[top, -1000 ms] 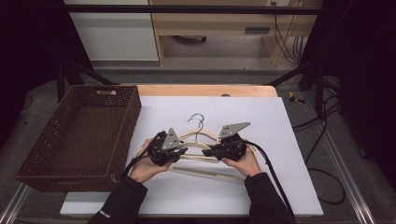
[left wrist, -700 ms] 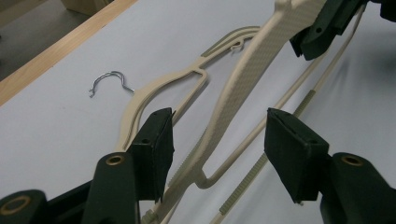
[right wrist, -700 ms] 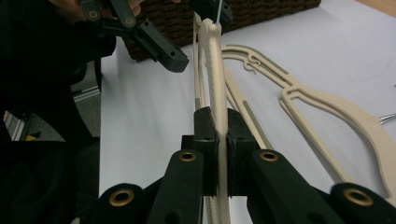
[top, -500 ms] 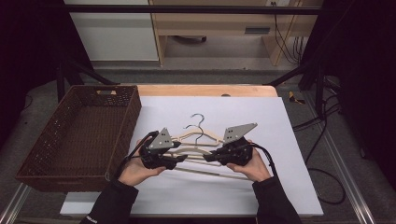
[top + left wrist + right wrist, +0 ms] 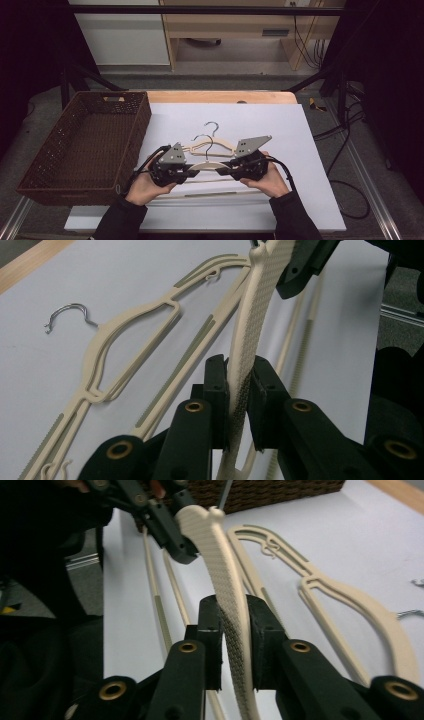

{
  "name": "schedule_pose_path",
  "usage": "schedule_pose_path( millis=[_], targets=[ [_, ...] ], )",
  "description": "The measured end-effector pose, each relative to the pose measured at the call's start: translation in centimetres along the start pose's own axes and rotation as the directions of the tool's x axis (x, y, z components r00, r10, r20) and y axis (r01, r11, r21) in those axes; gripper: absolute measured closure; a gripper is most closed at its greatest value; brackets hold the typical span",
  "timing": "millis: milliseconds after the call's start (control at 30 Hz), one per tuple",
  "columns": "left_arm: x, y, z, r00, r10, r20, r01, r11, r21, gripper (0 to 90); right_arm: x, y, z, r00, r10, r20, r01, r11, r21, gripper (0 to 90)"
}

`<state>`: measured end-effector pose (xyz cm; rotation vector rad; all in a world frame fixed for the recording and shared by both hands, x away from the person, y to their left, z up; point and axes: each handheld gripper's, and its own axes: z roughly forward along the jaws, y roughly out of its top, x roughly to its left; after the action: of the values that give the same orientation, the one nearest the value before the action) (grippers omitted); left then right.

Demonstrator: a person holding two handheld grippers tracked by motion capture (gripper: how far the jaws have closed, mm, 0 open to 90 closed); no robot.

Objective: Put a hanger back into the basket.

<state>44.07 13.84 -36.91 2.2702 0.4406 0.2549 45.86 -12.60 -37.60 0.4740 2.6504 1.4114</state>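
Cream hanger [image 5: 207,165] between 2 tongs

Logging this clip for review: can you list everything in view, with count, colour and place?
held hanger: one, cream, lifted above the sheet, clamped at both ends
flat hanger: one, cream, metal hook, lying on the sheet behind
wicker basket: one, dark brown, left of the sheet
white sheet: one, covering the tabletop
wooden table: one, bare far edge
left hand-held gripper: black, shut on held hanger
right hand-held gripper: black, shut on held hanger
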Motion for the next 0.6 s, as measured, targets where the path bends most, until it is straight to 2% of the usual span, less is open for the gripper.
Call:
schedule_pose_path(
  millis=[100, 133, 200, 267, 433, 533, 600],
  targets=[
    [-0.5, 0.0, -0.1, 0.9996, -0.020, 0.020, 0.020, 0.9997, -0.017, 82.1, 0.2, 0.0, -0.1, 0.9992, -0.001, 0.041, 0.001, 1.000, -0.003, 72.3],
    [-0.6, 0.0, -0.2, 0.9997, -0.010, 0.023, 0.010, 0.9999, -0.011, 82.8, 0.2, 0.0, -0.1, 0.9988, 0.000, 0.048, 0.001, 1.000, -0.011, 70.5],
    [-1.0, 0.1, -0.2, 0.9984, -0.040, 0.040, 0.042, 0.9981, -0.045, 84.2, 0.2, 0.0, -0.3, 0.9974, 0.010, 0.072, -0.008, 1.000, -0.028, 66.2],
    [-1.4, 0.2, -0.2, 0.9979, -0.045, 0.047, 0.048, 0.9968, -0.064, 85.5, 0.3, 0.0, -0.5, 0.9948, 0.010, 0.101, -0.006, 0.999, -0.046, 62.2],
    [-2.0, 0.6, -0.5, 0.9976, -0.069, -0.002, 0.068, 0.9941, -0.084, 86.3, 0.5, -0.3, -1.4, 0.9881, 0.016, 0.153, 0.000, 0.994, -0.106, 50.1],
    [-2.1, 0.7, -1.0, 0.9958, -0.087, -0.028, 0.084, 0.9913, -0.101, 86.3, 0.7, -0.7, -2.6, 0.9803, 0.025, 0.196, 0.006, 0.988, -0.156, 42.1],
    [-2.0, 0.9, -1.3, 0.9937, -0.101, -0.048, 0.095, 0.9892, -0.111, 86.3, 0.8, -1.0, -3.5, 0.9710, 0.056, 0.232, -0.011, 0.982, -0.190, 37.0]
  ],
)
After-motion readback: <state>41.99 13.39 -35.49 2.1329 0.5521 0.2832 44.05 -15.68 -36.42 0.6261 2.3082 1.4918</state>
